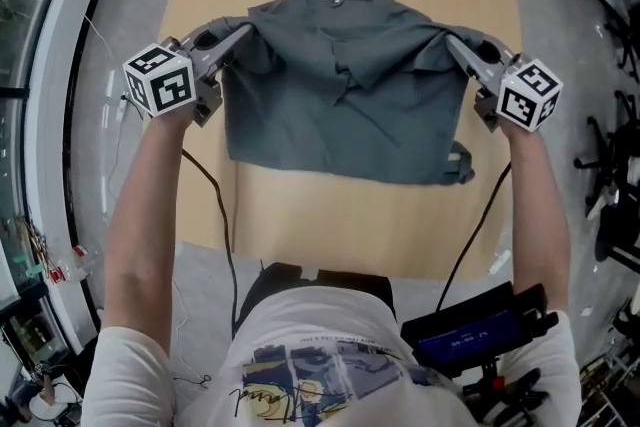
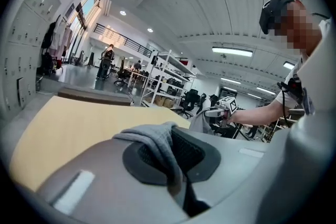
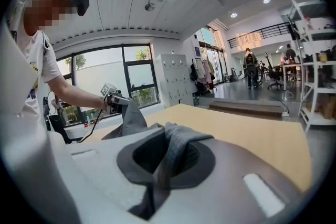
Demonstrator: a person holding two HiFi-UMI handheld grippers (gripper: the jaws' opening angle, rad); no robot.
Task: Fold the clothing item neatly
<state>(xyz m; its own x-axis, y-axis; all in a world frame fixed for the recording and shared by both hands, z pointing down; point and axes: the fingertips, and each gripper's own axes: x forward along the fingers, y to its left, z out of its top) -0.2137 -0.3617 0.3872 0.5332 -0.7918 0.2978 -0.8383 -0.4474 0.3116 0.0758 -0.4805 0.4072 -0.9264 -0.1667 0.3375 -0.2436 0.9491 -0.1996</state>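
The dark grey collared shirt (image 1: 340, 95) of soft woven cloth lies spread across the far half of a pale wooden tabletop (image 1: 300, 225), its collar and 1 small button toward the far edge, its near hem running fairly straight, and a small sleeve end (image 1: 462, 165) sticking out at the near right corner. Its cloth is creased through the middle, and its 2 upper side corners are drawn taut outward and lifted off the wood. The tabletop is smooth, matte and rectangular, and stands on a grey floor (image 1: 130, 5). A black cable (image 1: 215, 205) trails over the table's near edge. The room around is a large, bright workshop with a white ribbed ceiling, metal shelving racks (image 2: 163, 78), pale lockers (image 3: 176, 78) and tall dark-framed windows (image 3: 110, 81). The left gripper (image 1: 243, 32), grey plastic with a black-and-white marker cube (image 1: 160, 80), has its jaws closed tight on a bunched fold of the shirt's left corner, the cloth pinched between the dark ribbed pads (image 2: 186, 152). The right gripper (image 1: 453, 43), with its own marker cube (image 1: 528, 95), is likewise clamped narrowly on the shirt's right corner, grey cloth spilling over its pads (image 3: 152, 152).
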